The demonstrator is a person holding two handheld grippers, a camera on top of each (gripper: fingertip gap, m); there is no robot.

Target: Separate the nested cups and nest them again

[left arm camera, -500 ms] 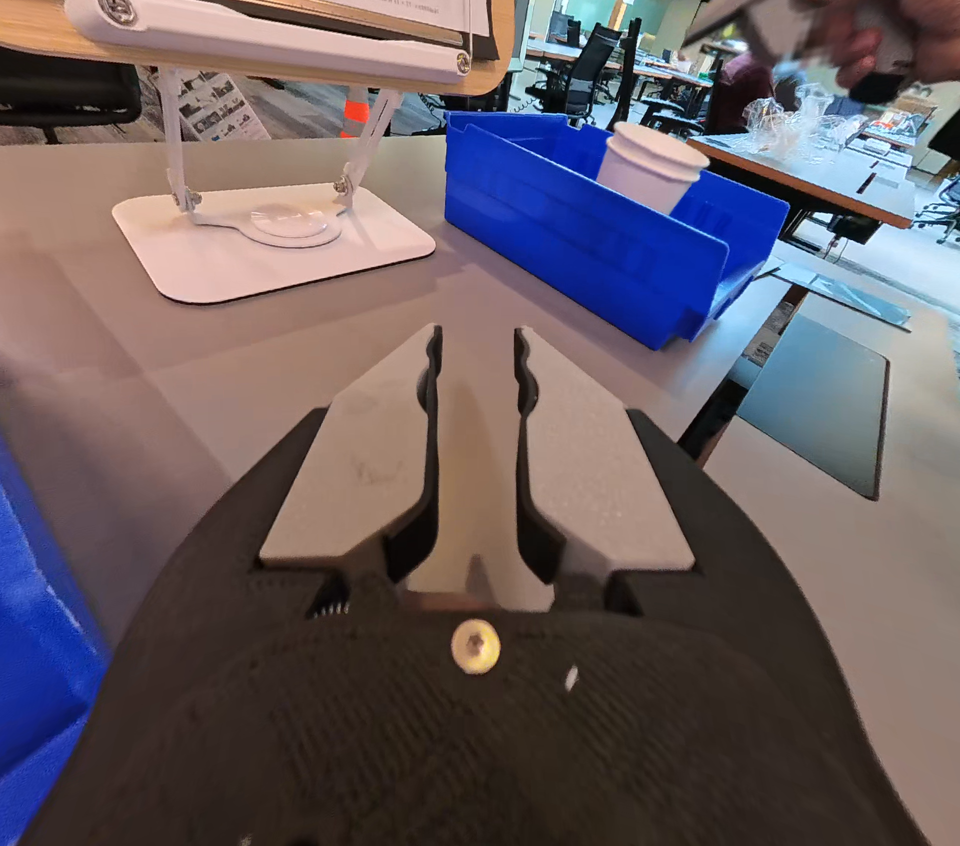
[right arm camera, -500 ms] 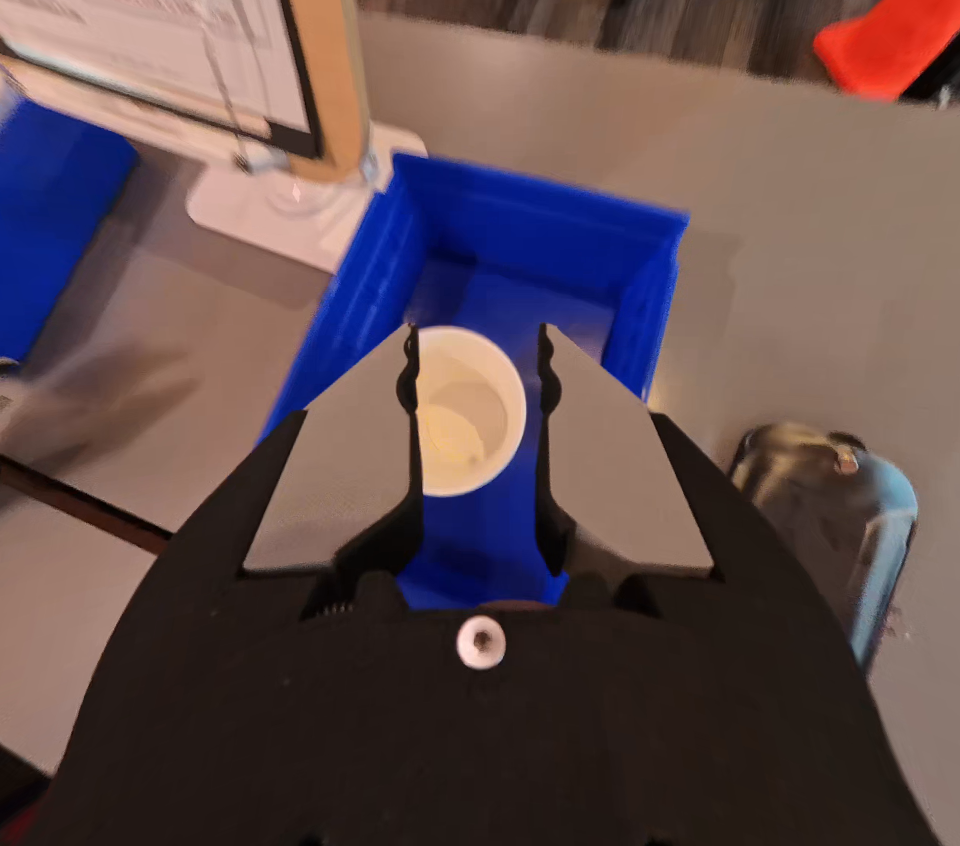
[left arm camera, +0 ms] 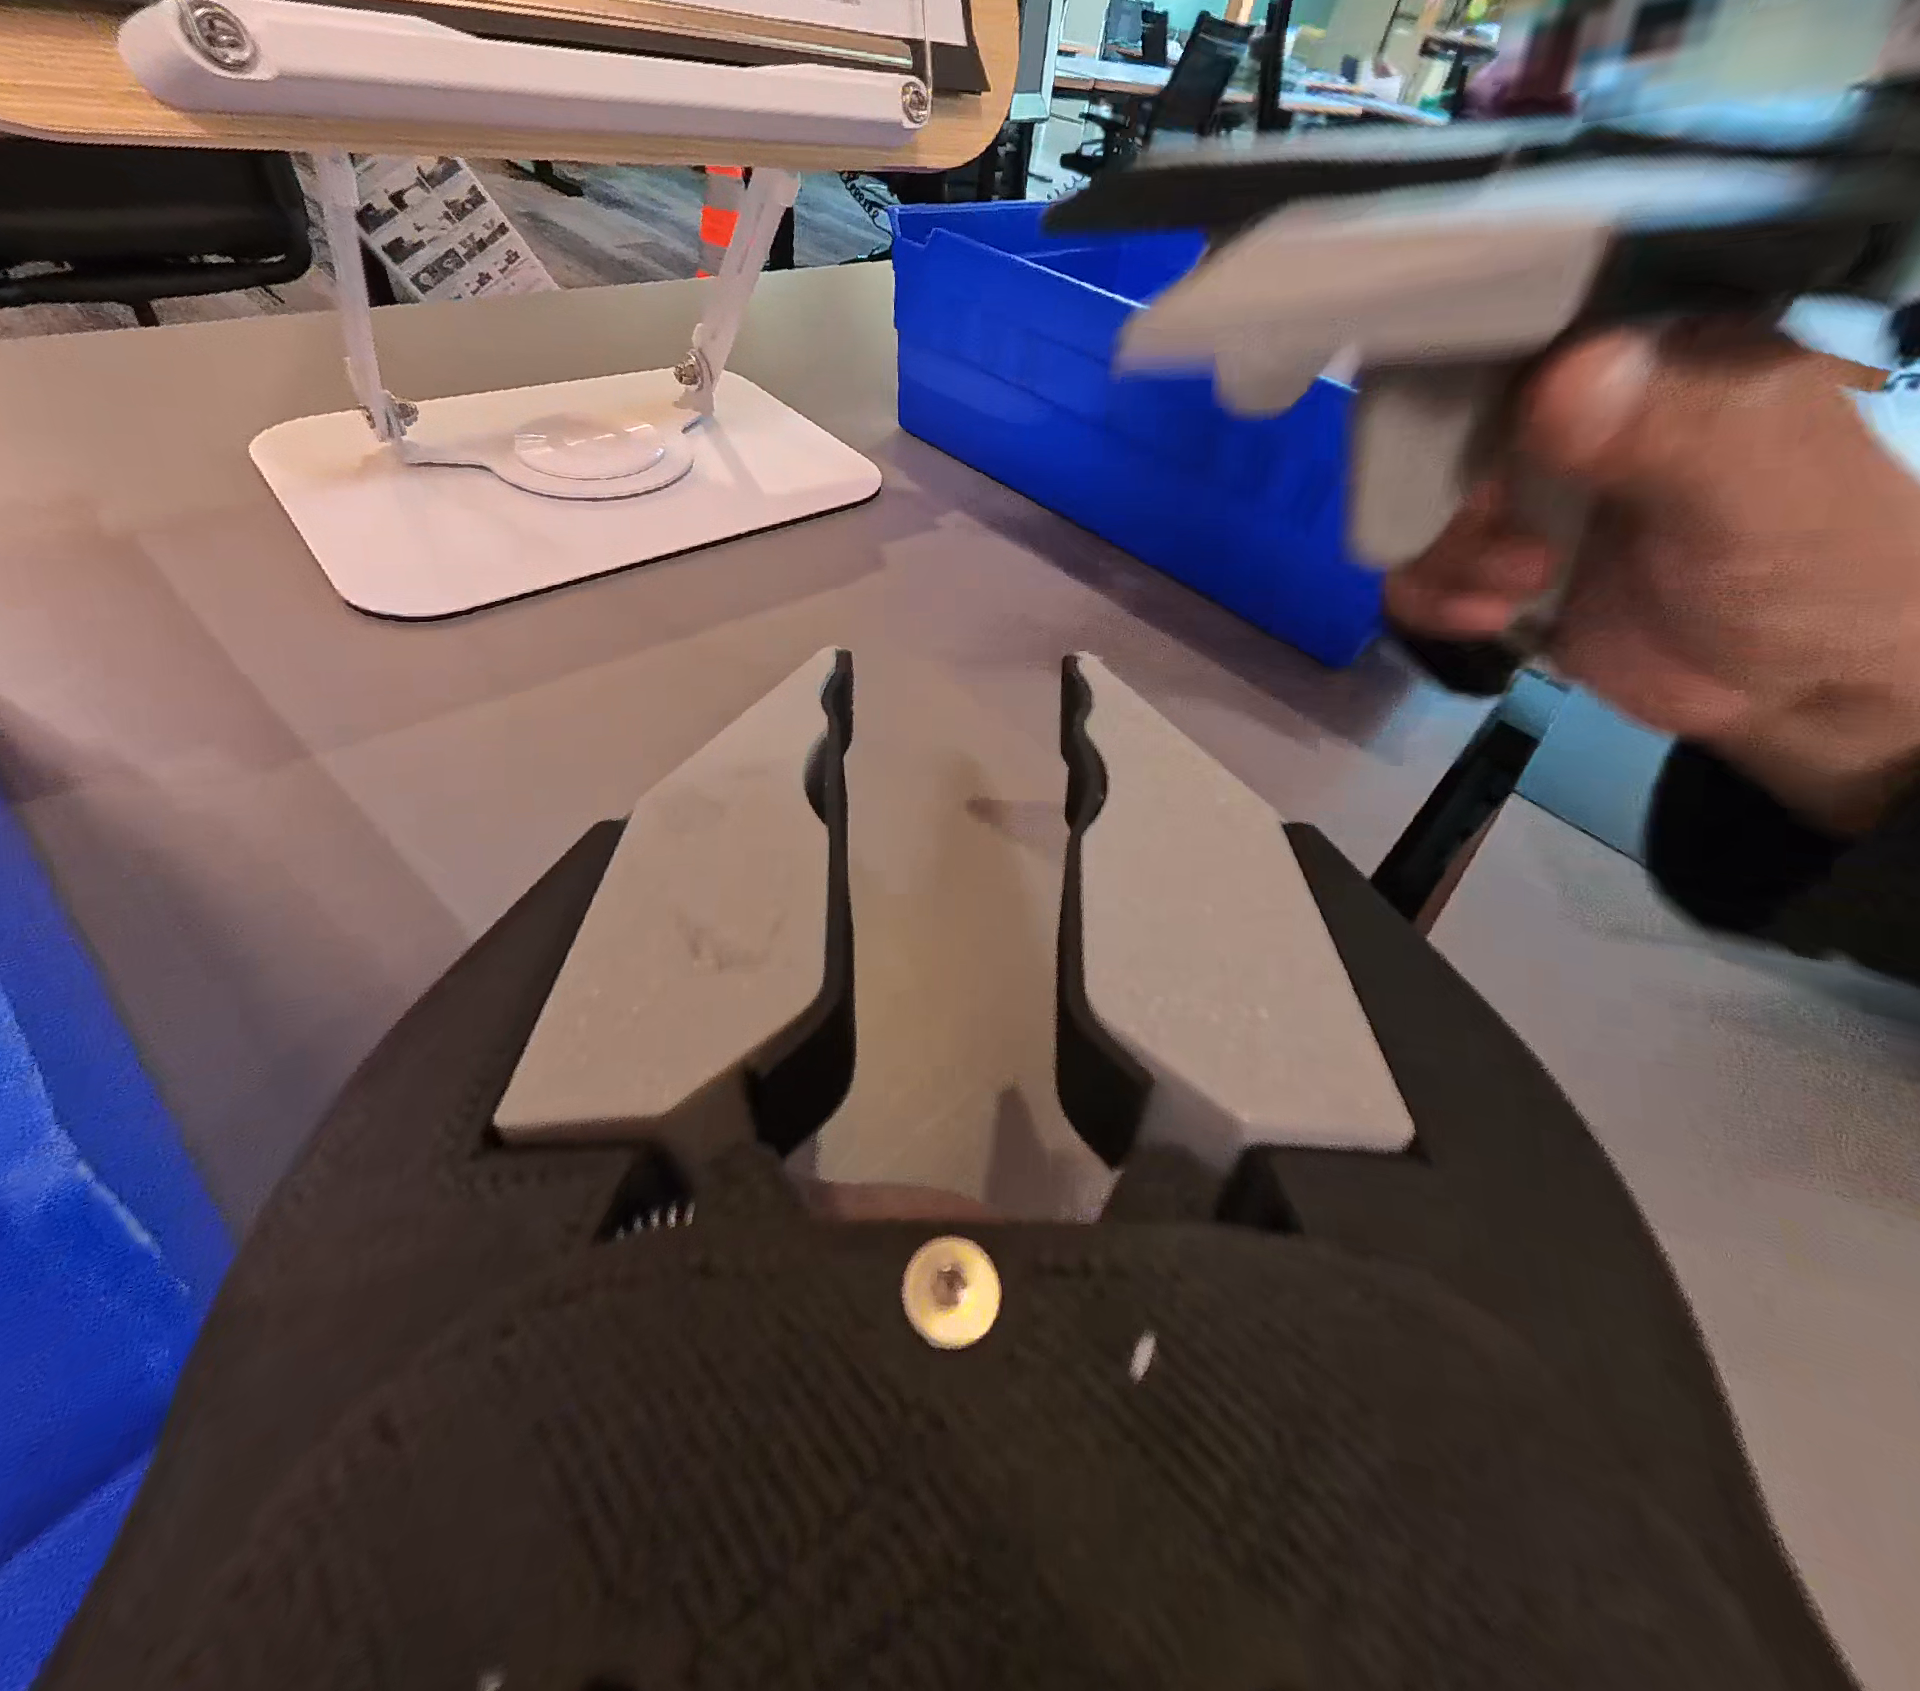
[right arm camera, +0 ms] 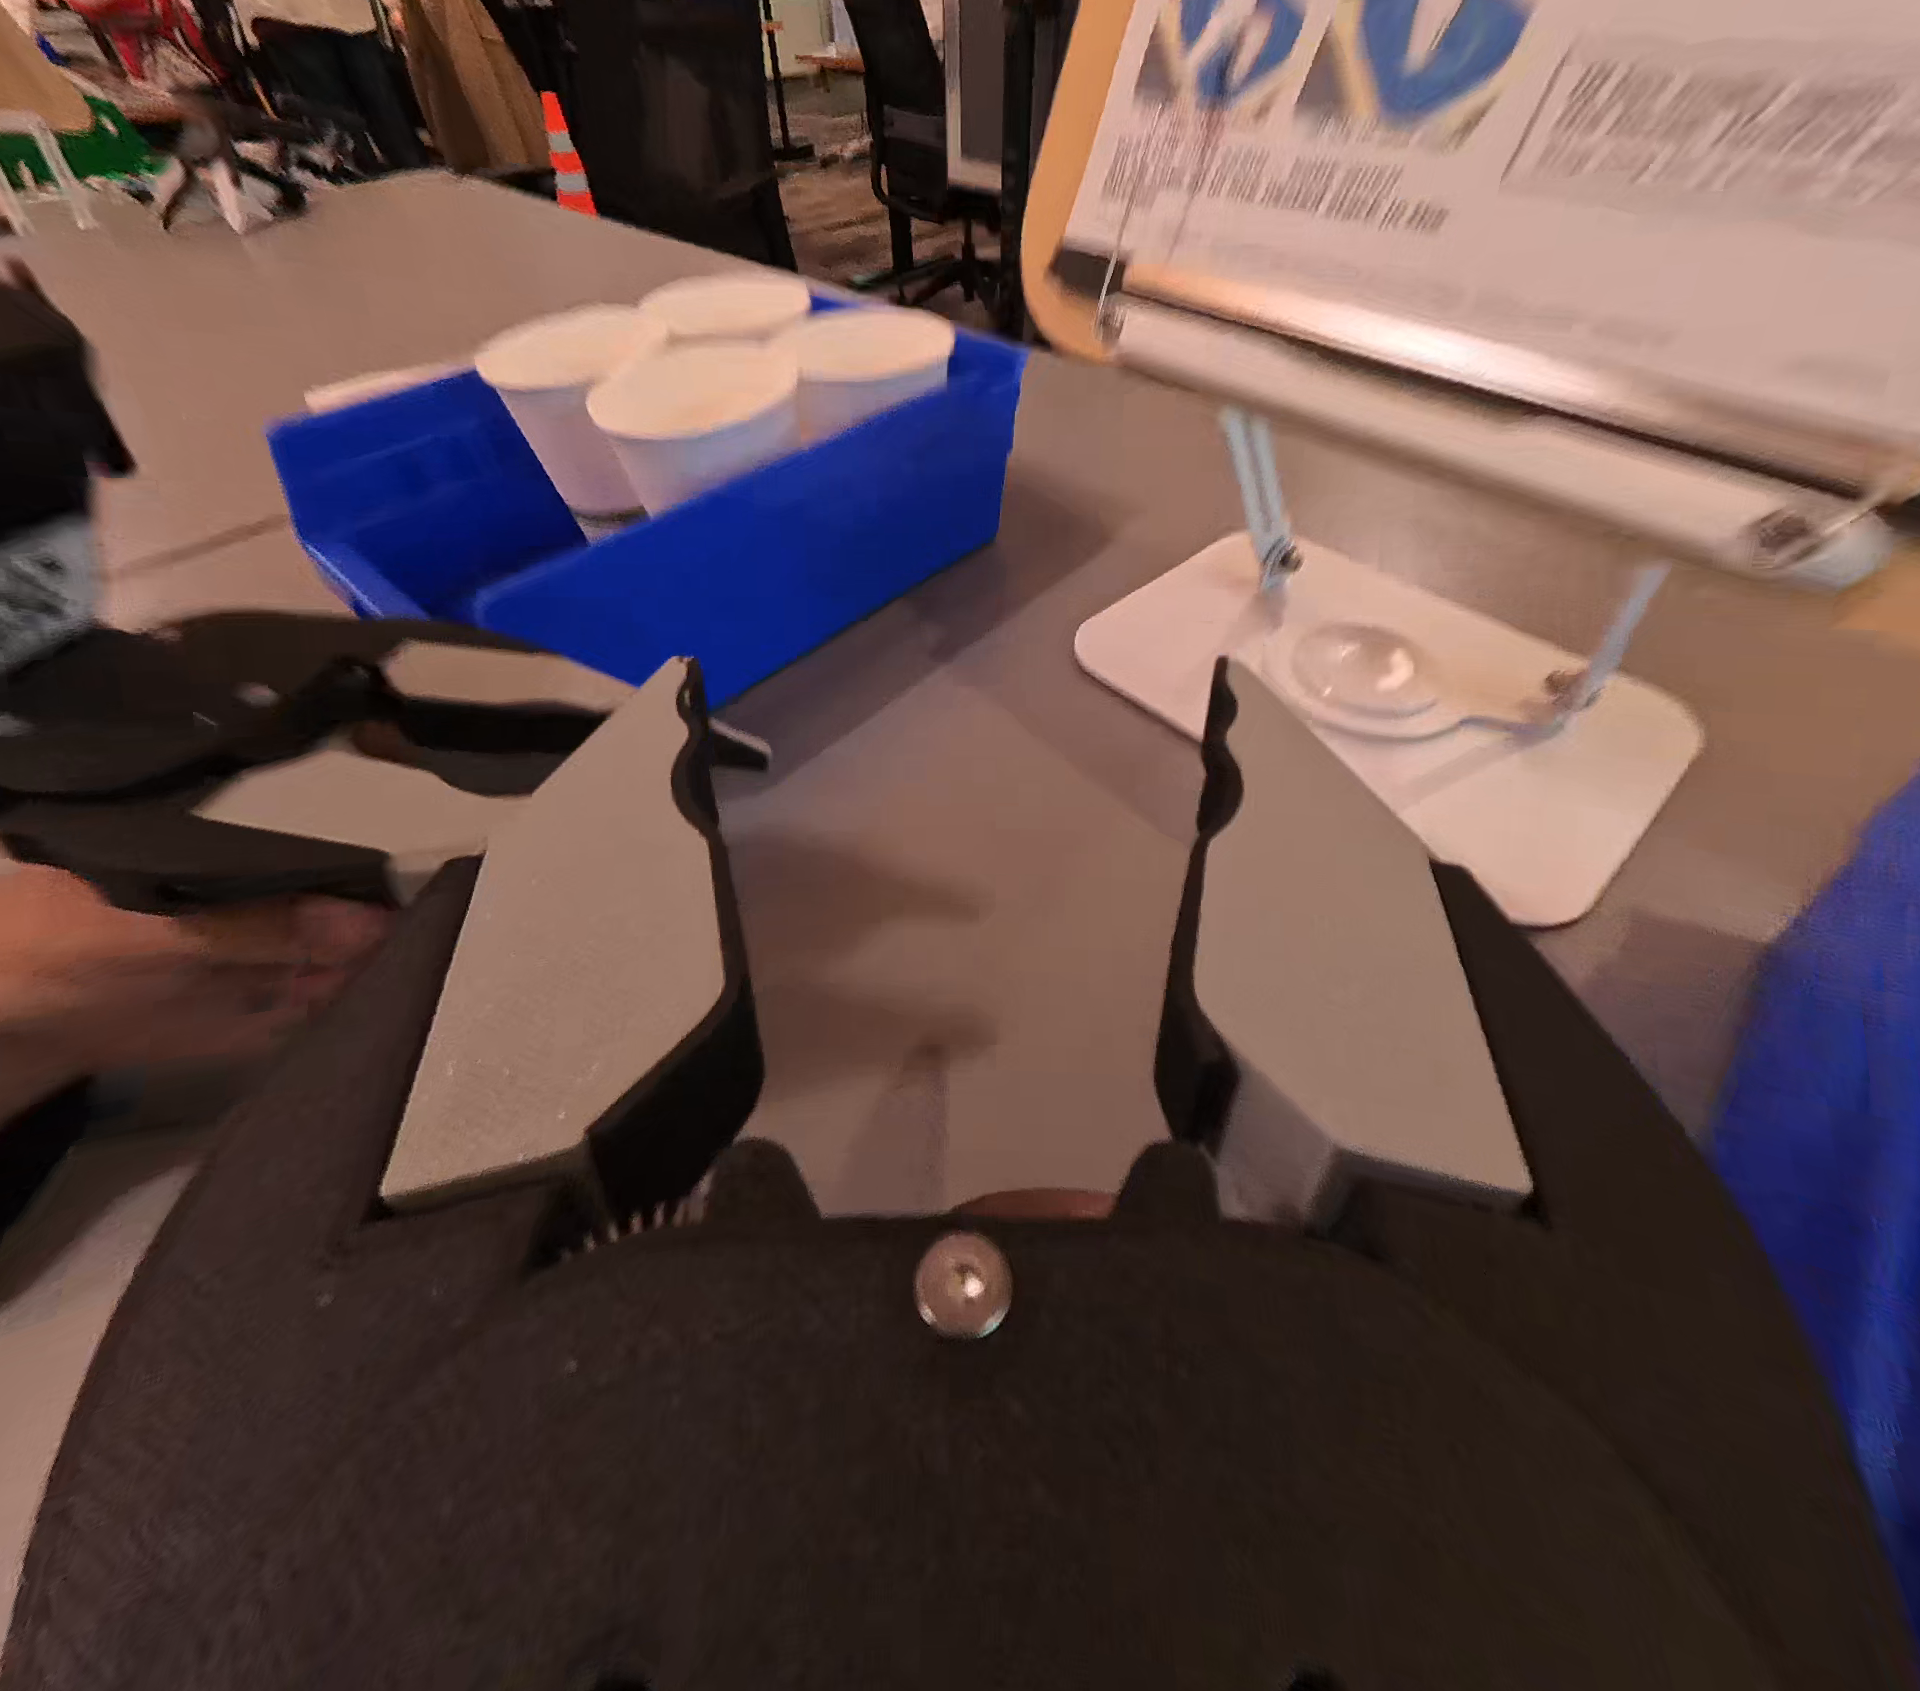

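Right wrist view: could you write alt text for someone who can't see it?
An open, empty gripper points across a grey table toward a blue bin holding four separate white paper cups. A second handheld gripper shows blurred at the left, and a document stand with a printed sheet stands at the right.

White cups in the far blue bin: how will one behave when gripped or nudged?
The white cups look thin-walled, so probably light and apt to dent under a hard squeeze. Tall and tapered, one would likely tip if nudged near the rim, though the blue bin wall and neighbours may steady it.
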